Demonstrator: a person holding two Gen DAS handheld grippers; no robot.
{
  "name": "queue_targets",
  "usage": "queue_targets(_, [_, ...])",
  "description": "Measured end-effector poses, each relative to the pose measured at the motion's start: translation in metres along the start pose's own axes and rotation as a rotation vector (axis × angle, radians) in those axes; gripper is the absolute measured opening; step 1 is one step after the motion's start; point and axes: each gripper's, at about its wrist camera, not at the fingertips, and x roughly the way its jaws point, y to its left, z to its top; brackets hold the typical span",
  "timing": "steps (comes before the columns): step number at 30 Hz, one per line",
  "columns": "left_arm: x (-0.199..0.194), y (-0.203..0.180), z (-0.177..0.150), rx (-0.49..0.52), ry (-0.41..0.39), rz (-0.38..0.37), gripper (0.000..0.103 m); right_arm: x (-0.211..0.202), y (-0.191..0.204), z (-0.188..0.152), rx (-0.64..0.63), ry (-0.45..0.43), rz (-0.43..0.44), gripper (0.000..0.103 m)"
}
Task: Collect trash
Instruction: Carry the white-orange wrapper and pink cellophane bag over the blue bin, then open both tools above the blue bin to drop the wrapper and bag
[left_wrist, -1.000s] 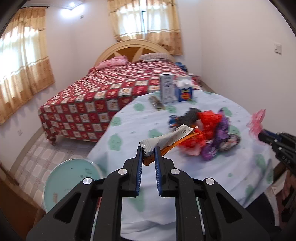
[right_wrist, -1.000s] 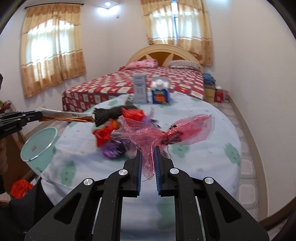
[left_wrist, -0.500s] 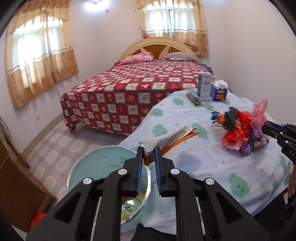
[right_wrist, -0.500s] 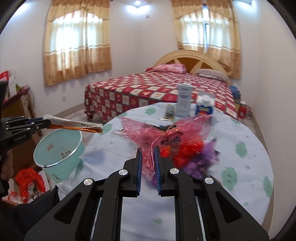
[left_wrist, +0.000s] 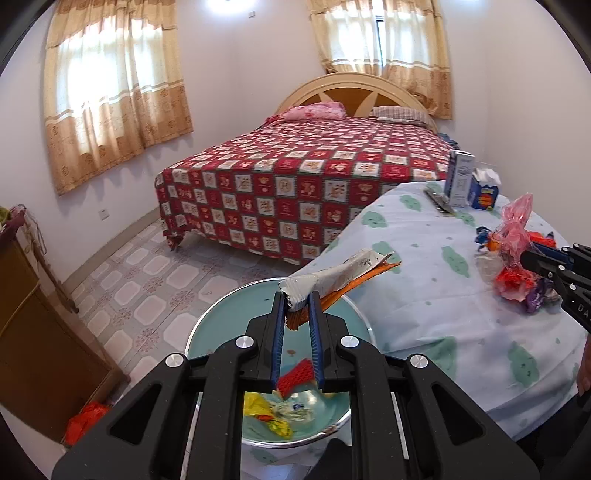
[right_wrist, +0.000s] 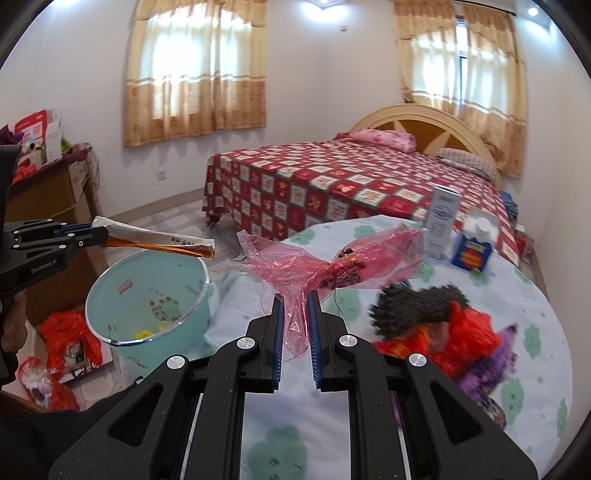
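Above the teal bin (left_wrist: 218, 325), my left claw (left_wrist: 298, 306) had arrived with its catch: a second before it was over the middle of the surface (left_wrist: 424, 258) with only a sliver of the bin showing at the lower left, and at this moment the bin's open mouth lay directly under the fingers. Between them the left claw pinched one end of a long silver wrapper (left_wrist: 340, 271), with an orange wrapper (left_wrist: 354, 286) held along its underside, both jutting out past the bin's far rim toward the surface. My right claw (right_wrist: 295, 306) had swung the same way, its blue pads pressed together on a crumpled, see-through pink plastic bag (right_wrist: 332, 267) that hung in the air over the edge of the surface, with the bin to its left rather than beneath it. I judged the left load was about ready to drop, while the right one had some way to go. Inside the bin I could see yellow, red and white scraps. On the surface lay a heap of red, purple and dark wrappers (right_wrist: 443, 332), and behind it a tall white box (right_wrist: 443, 221) and a blue carton (right_wrist: 474, 247) stood upright.
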Motion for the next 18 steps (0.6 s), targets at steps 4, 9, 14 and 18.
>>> queue_targets(4, [0.001,0.013,-0.002,-0.017,0.004,0.025,0.013,0.009,0.014,0.008,-0.025,0.0,0.026,0.013])
queue_targets(9, [0.001,0.029,-0.006,-0.039,0.014,0.059,0.013,0.022,0.027,0.015,-0.052,0.008,0.057,0.013])
queue_targets(14, [0.004,0.044,-0.01,-0.062,0.025,0.09,0.013,0.033,0.038,0.017,-0.072,0.017,0.084,0.013])
queue_targets(18, [0.006,0.052,-0.011,-0.077,0.029,0.108,0.013,0.043,0.05,0.019,-0.096,0.028,0.109,0.013])
